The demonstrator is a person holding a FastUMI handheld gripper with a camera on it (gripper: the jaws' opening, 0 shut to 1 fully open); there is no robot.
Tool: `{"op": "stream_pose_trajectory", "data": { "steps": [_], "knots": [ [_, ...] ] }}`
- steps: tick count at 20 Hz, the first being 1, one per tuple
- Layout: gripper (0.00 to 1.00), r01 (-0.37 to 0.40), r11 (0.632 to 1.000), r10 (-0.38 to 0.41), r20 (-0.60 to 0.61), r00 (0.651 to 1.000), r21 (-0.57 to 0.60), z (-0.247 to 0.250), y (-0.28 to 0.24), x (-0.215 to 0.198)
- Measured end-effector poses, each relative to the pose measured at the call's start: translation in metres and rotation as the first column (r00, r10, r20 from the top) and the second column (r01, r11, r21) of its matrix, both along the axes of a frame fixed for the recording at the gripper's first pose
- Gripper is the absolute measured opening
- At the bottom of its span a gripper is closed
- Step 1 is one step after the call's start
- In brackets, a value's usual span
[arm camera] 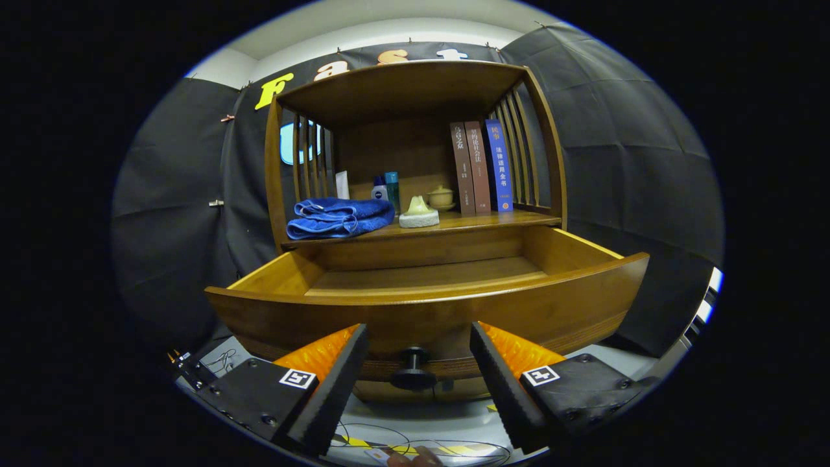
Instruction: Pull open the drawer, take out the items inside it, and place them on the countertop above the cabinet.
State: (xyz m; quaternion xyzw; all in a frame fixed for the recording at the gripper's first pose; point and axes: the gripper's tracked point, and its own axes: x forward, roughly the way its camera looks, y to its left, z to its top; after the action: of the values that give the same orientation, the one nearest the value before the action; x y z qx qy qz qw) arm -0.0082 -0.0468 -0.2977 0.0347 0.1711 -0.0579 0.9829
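Note:
A wooden cabinet's drawer [428, 311] stands pulled out toward me, and the part of its inside that I see is bare wood. Its dark round knob [414, 368] sits between and just beyond my fingertips, touching neither. My gripper [418, 337] is open with nothing between its fingers. On the countertop [493, 222] above the drawer lie a folded blue towel [340, 217] at the left and a pale cream item [419, 213] beside it.
Further back on the shelf stand a small lidded cup [441, 196], two small bottles [386, 188] and three upright books [481, 167]. Slatted wooden sides and a top board enclose the shelf. Cables and yellow tape lie on the floor below the drawer.

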Motion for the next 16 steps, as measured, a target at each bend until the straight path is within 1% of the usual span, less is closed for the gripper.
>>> {"op": "stream_pose_trajectory", "data": {
  "steps": [7, 12, 16],
  "knots": [
    [0.99, 0.029, 0.999, -0.029, 0.007, 1.000, -0.023, 0.000, -0.003, 0.010],
    [0.99, 0.028, 0.999, -0.029, -0.014, 0.999, -0.017, 0.000, -0.007, 0.045],
    [0.99, 0.032, 0.999, -0.032, 0.000, 0.999, -0.024, 0.002, -0.010, 0.077]
  ]
}}
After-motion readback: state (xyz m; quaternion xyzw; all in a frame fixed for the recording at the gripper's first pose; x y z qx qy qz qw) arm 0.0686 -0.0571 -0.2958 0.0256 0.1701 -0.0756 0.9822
